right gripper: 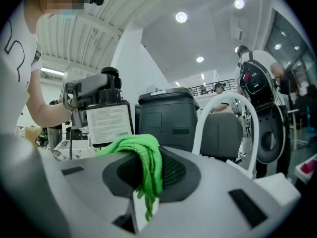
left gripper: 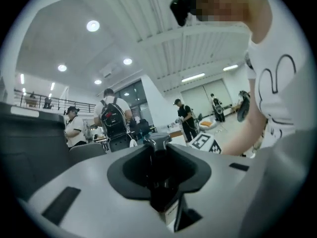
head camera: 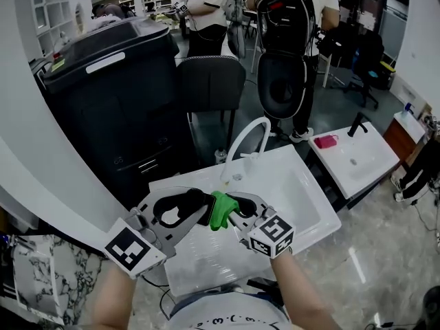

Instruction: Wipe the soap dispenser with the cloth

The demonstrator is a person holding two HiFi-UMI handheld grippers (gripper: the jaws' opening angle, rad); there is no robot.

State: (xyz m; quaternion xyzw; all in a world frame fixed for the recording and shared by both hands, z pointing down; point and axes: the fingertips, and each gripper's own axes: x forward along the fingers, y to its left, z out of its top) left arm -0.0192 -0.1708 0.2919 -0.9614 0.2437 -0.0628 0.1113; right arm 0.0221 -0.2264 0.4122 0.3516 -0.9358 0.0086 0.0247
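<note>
In the head view my left gripper (head camera: 198, 205) is shut on a black soap dispenser (head camera: 180, 209), held level above the white sink (head camera: 302, 205). My right gripper (head camera: 230, 212) is shut on a bright green cloth (head camera: 221, 210), which touches the dispenser's end. The left gripper view shows the dark bottle (left gripper: 159, 177) clamped between that gripper's (left gripper: 158, 185) jaws, pump head pointing away. In the right gripper view the cloth (right gripper: 143, 157) hangs over that gripper's (right gripper: 144, 182) jaws, and the dispenser (right gripper: 109, 120) with its white label sits just beyond, at the left.
A white curved faucet (head camera: 245, 145) rises at the sink's back edge. Behind stand a large black bin (head camera: 113, 88) and a dark chair (head camera: 210, 81). People stand further back, one with a backpack (head camera: 289, 19). A second basin (head camera: 357, 160) with a pink item (head camera: 326, 141) lies right.
</note>
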